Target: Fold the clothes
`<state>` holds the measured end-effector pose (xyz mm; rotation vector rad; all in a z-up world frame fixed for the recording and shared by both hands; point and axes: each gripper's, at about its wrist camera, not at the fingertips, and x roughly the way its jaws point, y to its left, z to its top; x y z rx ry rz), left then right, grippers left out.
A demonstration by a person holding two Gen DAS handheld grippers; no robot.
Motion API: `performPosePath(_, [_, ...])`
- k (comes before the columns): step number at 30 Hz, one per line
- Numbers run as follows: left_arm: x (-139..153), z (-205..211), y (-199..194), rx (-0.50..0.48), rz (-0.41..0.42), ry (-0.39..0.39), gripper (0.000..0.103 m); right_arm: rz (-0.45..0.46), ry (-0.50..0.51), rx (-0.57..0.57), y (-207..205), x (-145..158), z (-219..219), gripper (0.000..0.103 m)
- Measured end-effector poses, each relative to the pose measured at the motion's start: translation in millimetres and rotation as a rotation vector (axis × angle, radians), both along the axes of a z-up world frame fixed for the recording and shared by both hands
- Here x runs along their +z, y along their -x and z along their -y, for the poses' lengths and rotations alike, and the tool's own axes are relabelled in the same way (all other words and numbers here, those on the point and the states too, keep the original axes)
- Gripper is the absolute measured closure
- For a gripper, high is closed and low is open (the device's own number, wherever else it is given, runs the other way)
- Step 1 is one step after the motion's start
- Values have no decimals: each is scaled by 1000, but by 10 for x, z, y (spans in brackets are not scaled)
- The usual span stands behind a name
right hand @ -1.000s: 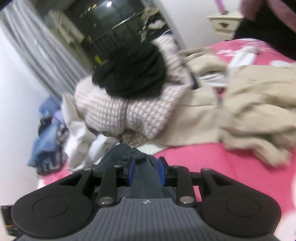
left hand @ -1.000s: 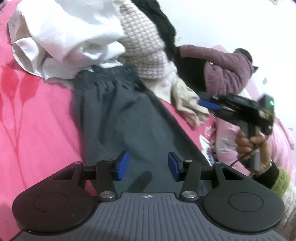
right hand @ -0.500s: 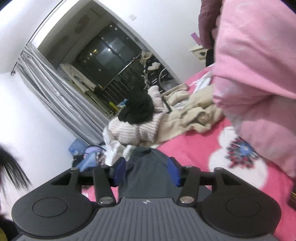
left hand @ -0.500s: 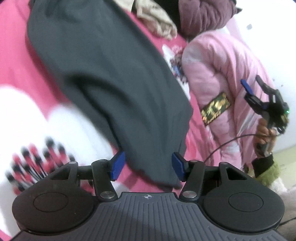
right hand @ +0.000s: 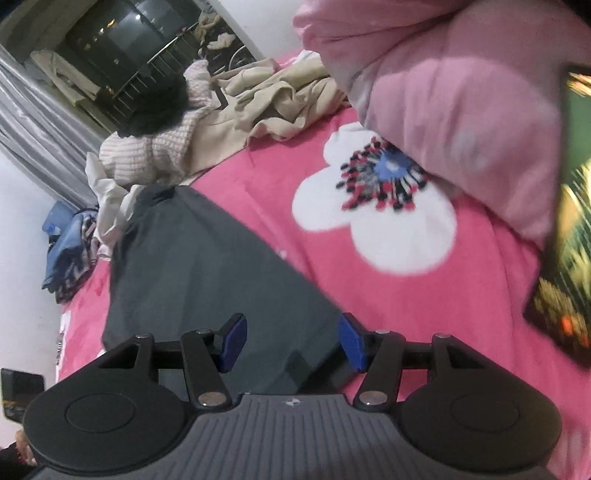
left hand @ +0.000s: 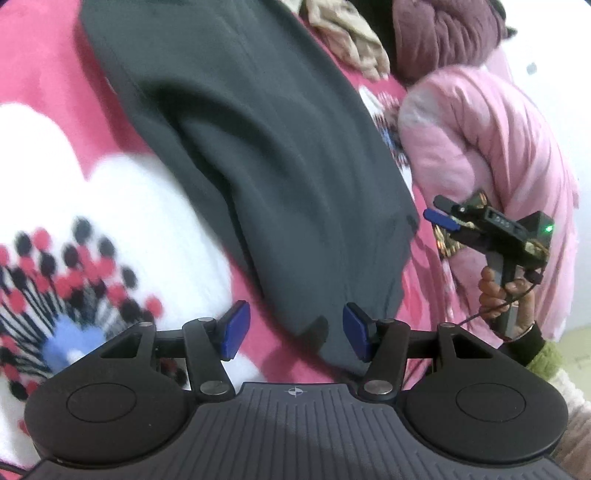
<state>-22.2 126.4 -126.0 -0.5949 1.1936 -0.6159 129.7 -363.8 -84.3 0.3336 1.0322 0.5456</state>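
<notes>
Dark grey trousers point(left hand: 266, 155) lie stretched out flat on a pink bedspread point(left hand: 55, 74) with white flowers. My left gripper point(left hand: 295, 334) hovers open over the trouser hem, which lies between the pads without being pressed. To the right, a hand point(left hand: 506, 291) holds my right gripper point(left hand: 441, 210) beside the hem's far corner. In the right wrist view the right gripper point(right hand: 291, 341) has its jaws opening above the trousers point(right hand: 207, 277), with cloth below the pads and nothing pinched.
A heap of clothes lies at the far end: beige garment point(right hand: 273, 99), pink knit point(right hand: 155, 147), black garment point(right hand: 159, 107), white shirt point(right hand: 110, 199). A pink quilt point(right hand: 461, 92) bulges on the right, with a dark patterned object point(right hand: 561, 258) beside it. A purple jacket point(left hand: 443, 33) lies beyond.
Both grippers travelled from the waistband end near the clothes heap down to the hem end. The right gripper's jaws widened, and the right hand sank beside the trousers.
</notes>
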Motion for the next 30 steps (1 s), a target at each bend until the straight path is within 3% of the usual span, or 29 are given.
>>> performPosePath(5, [-74, -41, -90, 55, -1, 70, 47, -16, 22, 72, -520, -161, -232, 44])
performPosePath(11, [-195, -24, -124, 48, -25, 111, 47, -60, 36, 177, -810, -356, -485, 42])
performPosePath(15, [-241, -42, -72, 37, -60, 148, 47, -80, 3, 197, -765, -421, -411, 41])
performPosePath(21, [-196, 121, 65, -66, -34, 107, 47, -169, -68, 237, -523, -448, -119, 41])
performPosePath(24, [-197, 210, 85, -125, -55, 133, 47, -209, -104, 236, -374, -440, 32, 41])
performPosePath(27, [-189, 293, 94, -187, -66, 135, 47, -216, -110, 241, -217, -437, 117, 42])
performPosePath(30, [-187, 332, 59, -190, -70, 138, 47, -215, -137, 211, -118, -466, 172, 45])
